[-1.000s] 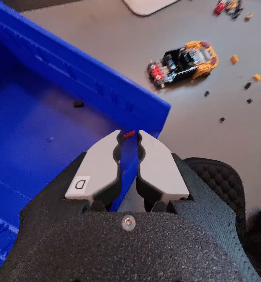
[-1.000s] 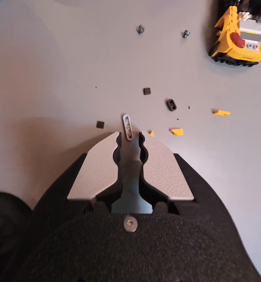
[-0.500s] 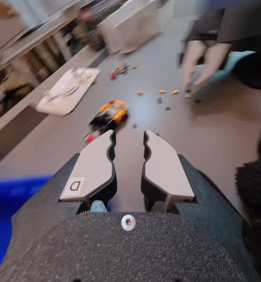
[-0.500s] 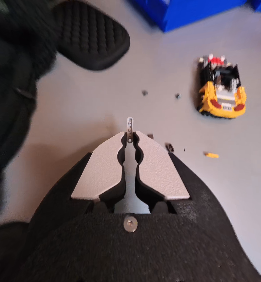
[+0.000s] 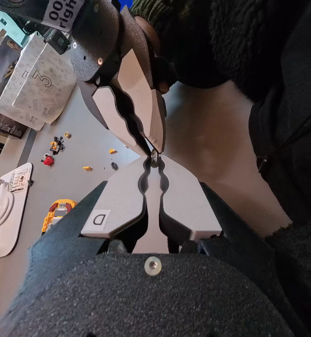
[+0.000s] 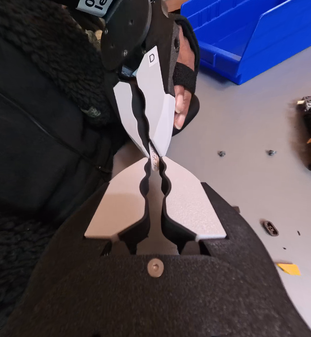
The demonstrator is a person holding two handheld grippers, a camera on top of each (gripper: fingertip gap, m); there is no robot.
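Note:
A small light grey beam with a row of holes (image 6: 155, 161) is held in the air between both grippers, which meet tip to tip. My right gripper (image 6: 154, 165) is shut on its near end in the right wrist view. My left gripper (image 6: 153, 152) comes down from above there and is shut on the other end. In the left wrist view the beam (image 5: 154, 158) looks dark. It sits between the fingertips of my left gripper (image 5: 153, 162), with the right gripper (image 5: 153, 152) pinching it from above.
A blue bin (image 6: 256, 47) stands at the back right. A yellow and black toy car (image 5: 57, 215) lies on the grey table (image 5: 82, 182) among small loose pieces (image 5: 87, 168). White paper bags (image 5: 40, 87), a white board (image 5: 3, 209) and a person's dark jacket (image 6: 32, 127) are nearby. Both grippers' tips are close together, under 4 cm apart.
The right gripper shut on the grey beam on the table and lifted it. The left gripper left the blue bin, opened, swung over and shut on the beam's other end.

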